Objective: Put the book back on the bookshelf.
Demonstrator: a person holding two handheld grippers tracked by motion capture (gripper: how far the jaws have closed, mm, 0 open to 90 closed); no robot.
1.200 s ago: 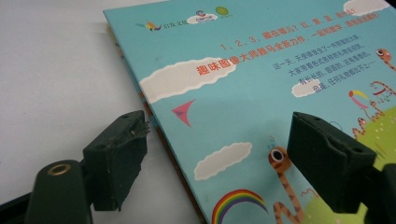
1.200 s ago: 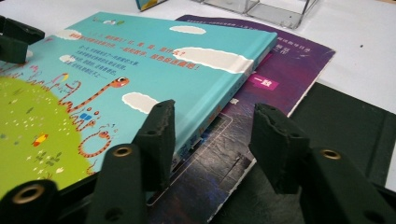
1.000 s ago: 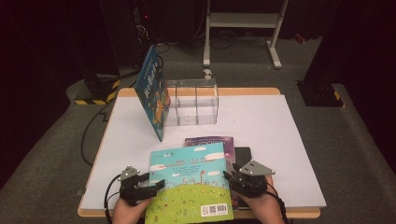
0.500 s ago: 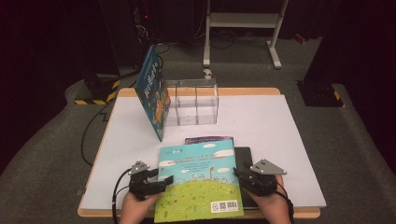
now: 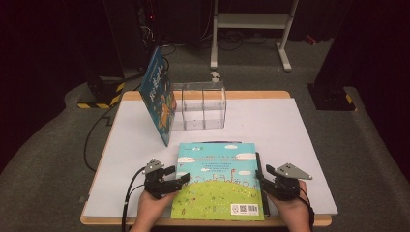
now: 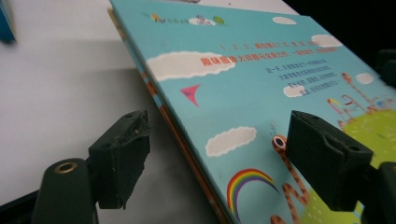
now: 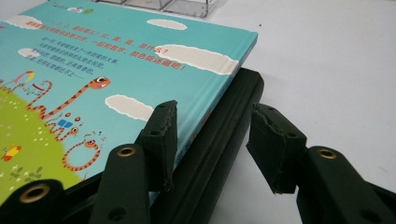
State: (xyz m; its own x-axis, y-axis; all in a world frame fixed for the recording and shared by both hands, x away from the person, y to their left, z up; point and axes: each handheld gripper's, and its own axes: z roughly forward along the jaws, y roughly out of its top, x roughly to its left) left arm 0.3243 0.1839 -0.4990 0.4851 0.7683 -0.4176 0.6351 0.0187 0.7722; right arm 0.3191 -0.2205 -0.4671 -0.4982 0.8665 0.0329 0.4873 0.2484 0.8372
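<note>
A picture book [image 5: 217, 179] with a sky-blue cover and a green hill lies flat near the table's front edge, on top of a dark slab [image 5: 259, 166] whose edge shows along its right side. My left gripper [image 5: 176, 176] is at the book's left edge, open. In the left gripper view [image 6: 224, 154] one jaw hangs over the white table and the other over the cover [image 6: 261, 79], with the book's edge between them. My right gripper [image 5: 263, 182] is at the right edge, open. In its own view [image 7: 215, 140] the jaws straddle the book's edge [image 7: 93, 56] and the dark slab [image 7: 238, 102].
A clear acrylic organizer [image 5: 203, 104] stands at the back of the white table [image 5: 290, 130]. A blue book [image 5: 157, 94] leans against its left side. A cable trails from the left gripper off the front left. The floor is grey carpet, with a white stand behind.
The picture book has slid right and squared up, covering the purple book that showed behind it. Both hands moved right with it.
</note>
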